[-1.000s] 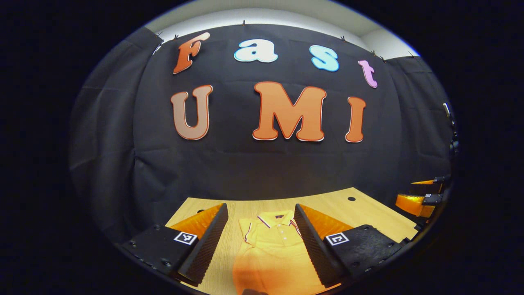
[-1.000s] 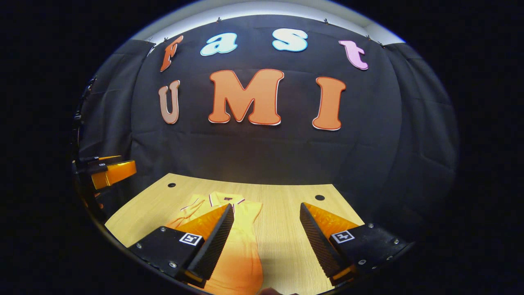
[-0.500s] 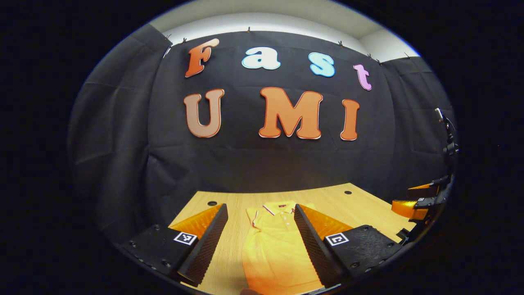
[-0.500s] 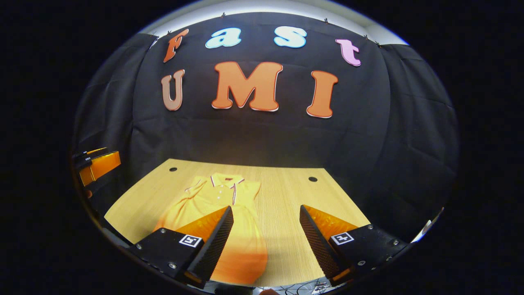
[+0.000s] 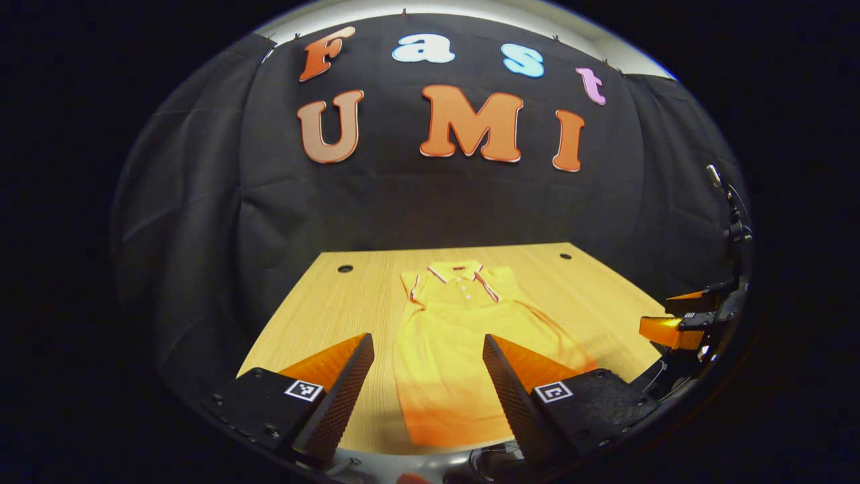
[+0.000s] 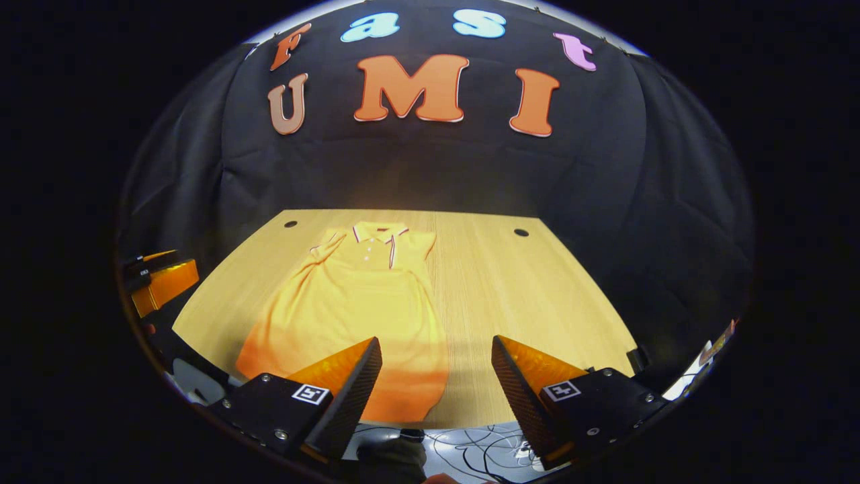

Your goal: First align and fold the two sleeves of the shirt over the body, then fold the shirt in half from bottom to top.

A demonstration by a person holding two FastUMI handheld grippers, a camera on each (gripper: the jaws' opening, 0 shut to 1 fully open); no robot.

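Left gripper [image 5: 426,376]: we see its jaws spread wide, nothing between them, held above the near edge of the table [image 5: 322,309]. Right gripper [image 6: 435,380]: likewise wide apart and empty, above the near edge, off to the shirt's side.

In the left gripper view, the shirt [image 5: 463,336] lies flat on the table, collar [image 5: 462,274] toward the black cloth wall [image 5: 416,208], hem toward us. The hem reaches close to the table's near edge. The shirt sits between the two fingers as seen from here, but well beyond them; no touching. At the right rim of this view we see the right gripper [image 5: 678,323], apart from the shirt.

In the right gripper view, the shirt [image 6: 356,309] lies left of centre on the table [image 6: 524,296]. Its collar [image 6: 379,233] points to the wall [image 6: 430,168], with a button placket below it. A short sleeve [image 6: 326,245] with dark trim shows at the shirt's left shoulder, lying against the body; whether it is folded over we cannot tell. The lower part flares out to the left. The left finger partly overlaps the hem in this view. The left gripper [image 6: 161,282] shows at the left rim.

Two small dark holes [image 6: 521,232] mark the table's far corners. Cables [image 6: 463,447] lie below the near edge.
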